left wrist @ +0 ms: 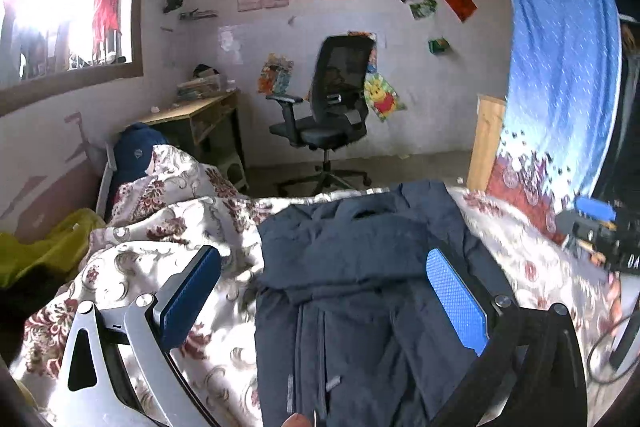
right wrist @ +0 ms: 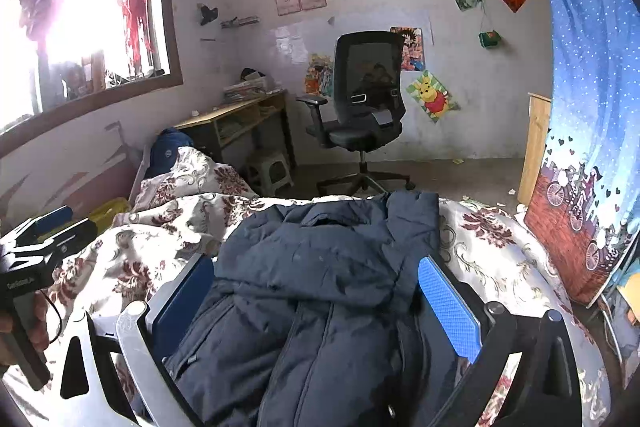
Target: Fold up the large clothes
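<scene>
1. The navy jacket [right wrist: 320,287] lies on the bed's floral bedspread [right wrist: 492,267], filling the lower centre of both wrist views, collar toward the far edge of the bed. It appears partly gathered, with a sleeve or side panel already lapped over the body; how far the fold has gone cannot be judged with certainty.

2. The left tool [left wrist: 324,303] hovers above the jacket with its blue pads spread wide and nothing between them. One pad shows over the bedspread at lower left of its view, the other over the jacket at lower right.

3. The right tool [right wrist: 316,307] is likewise spread apart and empty, its pads straddling the jacket body.

4. Judged step: take hold of the near portion of the jacket for the next fold.

5. Each tool should close on an outer edge or hem, not on the puffy middle, which is likely to slip.

6. Both tools should pinch the jacket fabric only; the bedspread beneath is loose and can be caught.

7. Both sides should lift evenly so that the padded layers stay aligned.
</scene>
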### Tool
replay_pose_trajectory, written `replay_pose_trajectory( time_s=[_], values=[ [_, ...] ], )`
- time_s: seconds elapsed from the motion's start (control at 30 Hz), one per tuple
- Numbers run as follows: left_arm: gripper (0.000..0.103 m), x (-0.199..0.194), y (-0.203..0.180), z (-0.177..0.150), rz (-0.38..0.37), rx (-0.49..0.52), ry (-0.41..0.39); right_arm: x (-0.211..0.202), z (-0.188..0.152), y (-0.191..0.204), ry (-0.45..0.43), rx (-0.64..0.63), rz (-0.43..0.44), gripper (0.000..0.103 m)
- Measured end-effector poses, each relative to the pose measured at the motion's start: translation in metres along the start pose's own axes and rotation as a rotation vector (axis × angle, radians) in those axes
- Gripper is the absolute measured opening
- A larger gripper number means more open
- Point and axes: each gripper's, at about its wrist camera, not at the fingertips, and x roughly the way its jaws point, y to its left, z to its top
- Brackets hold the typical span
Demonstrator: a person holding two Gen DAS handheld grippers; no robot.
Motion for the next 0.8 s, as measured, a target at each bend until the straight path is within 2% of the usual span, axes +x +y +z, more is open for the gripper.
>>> replay_pose_trajectory(
  time_s=[0.23,0.4,0.63,0.7,0.8],
  values=[
    [0.101,0.001,-0.010,-0.051,-0.023,0.014,0.118,-0.027,-0.035,-0.005,-0.002,-0.057,-0.008,0.103],
    [0.101,0.013,-0.017,-0.086,-0.037,0.026,0.222,-0.031,-0.068,-0.005,0.025,-0.135,-0.012,0.103],
    [0.101,0.028,-0.032,-0.127,-0.104,0.061,0.343,-0.012,-0.122,-0.008,0.156,-0.212,-0.001,0.103],
    [0.101,0.034,-0.041,-0.139,-0.133,0.087,0.393,-0.006,-0.136,-0.009,0.210,-0.224,0.003,0.103],
    [0.101,0.042,-0.054,-0.158,-0.175,0.133,0.467,0.009,-0.156,-0.017,0.336,-0.221,0.008,0.103]
  ],
)
